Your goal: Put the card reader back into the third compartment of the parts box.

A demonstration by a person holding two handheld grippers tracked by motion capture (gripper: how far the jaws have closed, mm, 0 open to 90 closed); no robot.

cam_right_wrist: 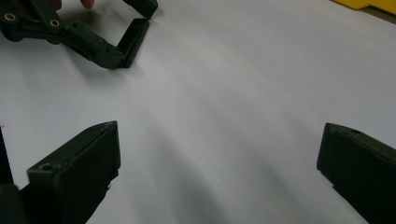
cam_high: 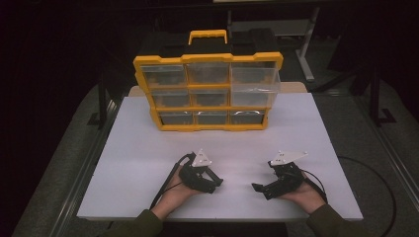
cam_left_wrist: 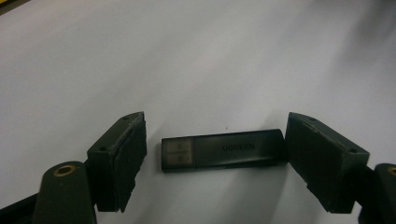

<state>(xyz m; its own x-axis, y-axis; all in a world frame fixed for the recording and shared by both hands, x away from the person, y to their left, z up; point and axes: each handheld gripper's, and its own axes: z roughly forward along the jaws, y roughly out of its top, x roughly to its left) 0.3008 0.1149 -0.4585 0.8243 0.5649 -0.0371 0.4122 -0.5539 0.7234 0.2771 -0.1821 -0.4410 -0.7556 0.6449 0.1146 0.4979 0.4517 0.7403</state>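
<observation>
The left hand-held gripper [cam_left_wrist: 215,154] is lying low on the white surface [cam_left_wrist: 210,60], its jaws spread around a dark USB stick [cam_left_wrist: 224,150]; the right jaw seems to be touching the stick's end, the left standing just clear. Farther off, the right hand-held gripper [cam_right_wrist: 219,168] is resting spread wide. Beyond both, a yellow drawer organizer [cam_high: 207,94] is standing upright.
</observation>
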